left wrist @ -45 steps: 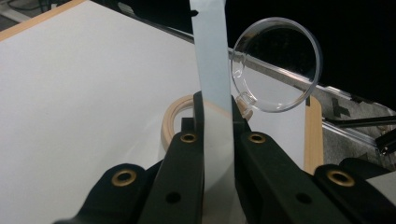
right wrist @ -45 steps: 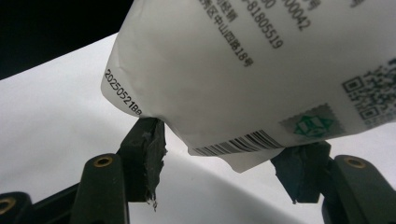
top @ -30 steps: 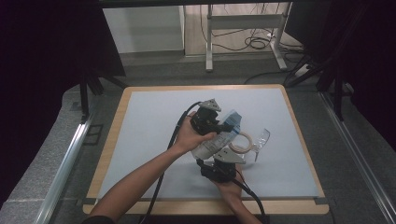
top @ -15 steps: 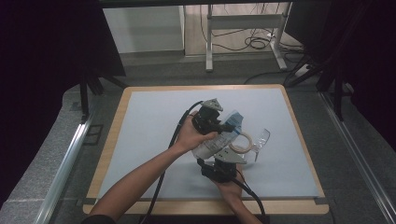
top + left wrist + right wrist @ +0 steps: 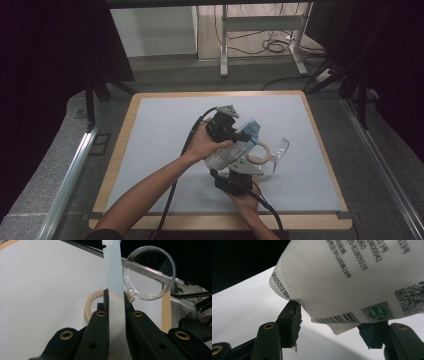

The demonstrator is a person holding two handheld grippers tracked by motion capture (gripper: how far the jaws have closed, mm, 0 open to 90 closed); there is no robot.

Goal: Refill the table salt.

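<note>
Pouch (image 5: pixel 231 152) is held mid-table: its flat top strip (image 5: pixel 113 287) is pinched in the closed left gripper (image 5: pixel 245 134), its swollen bottom is squeezed in the half-open right gripper (image 5: pixel 332 322). Nothing has shifted since a second ago, so the two-handed hold seems settled. Beyond it, a ring (image 5: pixel 91 305) and clear lid (image 5: pixel 149 272) are partly hidden; what the ring is cannot be told.

L gripper (image 5: pixel 239 134) jaws clamped tight, forearm reaching in diagonally from bottom-left; R gripper (image 5: pixel 234 172) just below it, jaws partway apart, pointing up-table.
</note>
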